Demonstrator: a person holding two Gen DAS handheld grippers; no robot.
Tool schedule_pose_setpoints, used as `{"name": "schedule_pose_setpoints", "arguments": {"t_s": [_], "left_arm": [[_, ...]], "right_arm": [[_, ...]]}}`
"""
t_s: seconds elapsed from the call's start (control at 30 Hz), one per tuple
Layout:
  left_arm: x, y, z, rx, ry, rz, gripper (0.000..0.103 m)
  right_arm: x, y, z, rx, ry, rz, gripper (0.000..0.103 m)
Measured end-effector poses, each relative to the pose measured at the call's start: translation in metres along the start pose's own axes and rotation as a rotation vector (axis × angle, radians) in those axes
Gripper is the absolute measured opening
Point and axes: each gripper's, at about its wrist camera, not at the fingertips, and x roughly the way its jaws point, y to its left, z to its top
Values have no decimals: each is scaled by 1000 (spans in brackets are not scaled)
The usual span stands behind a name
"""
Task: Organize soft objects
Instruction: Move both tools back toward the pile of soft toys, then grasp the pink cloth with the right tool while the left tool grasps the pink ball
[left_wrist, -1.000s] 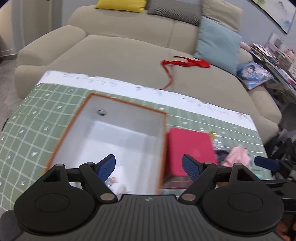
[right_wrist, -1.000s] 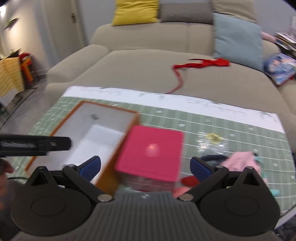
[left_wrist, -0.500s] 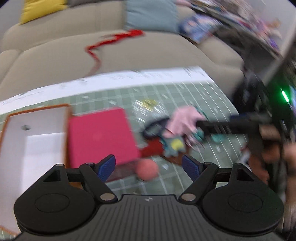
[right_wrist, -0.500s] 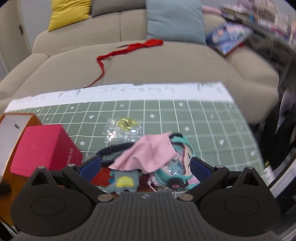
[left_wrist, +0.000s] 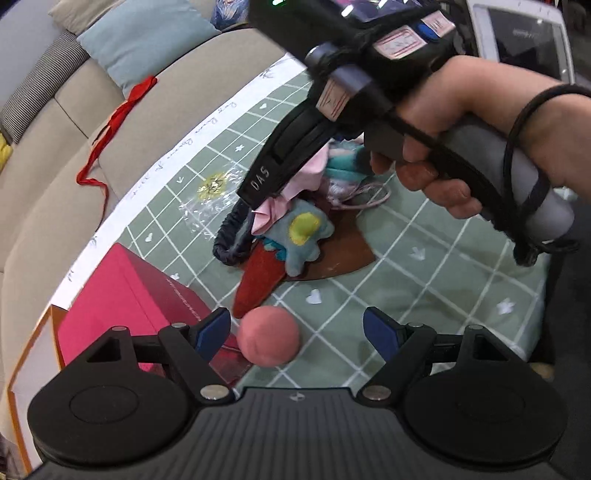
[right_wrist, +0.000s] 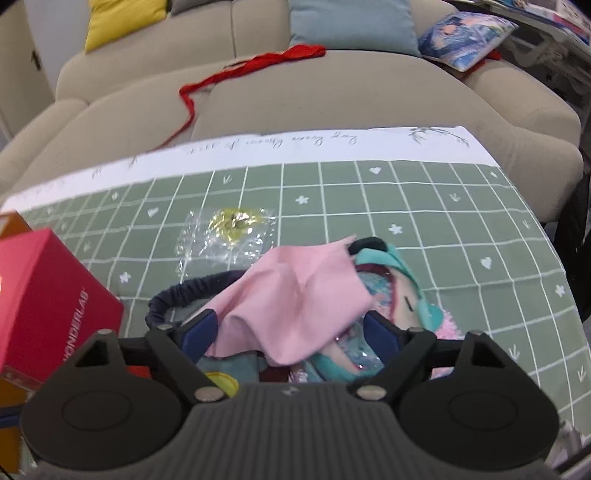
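A pile of soft things lies on the green checked cloth (right_wrist: 424, 206). A pink cloth (right_wrist: 295, 295) lies on top, over a teal plush doll (right_wrist: 402, 284), a blue plush with a yellow patch (left_wrist: 303, 236) and a dark elastic band (right_wrist: 184, 295). A pink ball (left_wrist: 267, 341) sits apart, in front. My left gripper (left_wrist: 297, 334) is open, its jaws on either side of the ball. My right gripper (right_wrist: 288, 332) is open, its jaws on either side of the pink cloth. It also shows in the left wrist view (left_wrist: 266, 177), held over the pile.
A red box (right_wrist: 40, 299) stands at the left, beside an orange-rimmed white box (left_wrist: 22, 373). A clear plastic wrapper (right_wrist: 229, 232) lies behind the pile. A beige sofa (right_wrist: 332, 96) with a red ribbon (right_wrist: 240, 70) and cushions is beyond the table.
Both grippers swung right, from the white box to the pile. The left one closed in on the pink ball. The right one dropped over the pink cloth.
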Motion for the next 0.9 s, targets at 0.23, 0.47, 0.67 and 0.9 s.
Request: {"name": "schedule_pose_setpoints", "arguments": {"t_s": [0.23, 0.47, 0.67, 0.9], "left_arm": [[3, 31, -9, -162, -17, -26, 95], [-1, 36, -14, -194, -28, -53, 95], [3, 23, -16, -133, -39, 3, 95], [12, 14, -18, -103, -15, 39, 95]], "right_arm": [[23, 16, 3, -126, 6, -100, 48], [23, 7, 5, -142, -20, -137, 22], [5, -4, 5, -120, -21, -76, 3], [-13, -18, -11, -74, 21, -15, 3]]}}
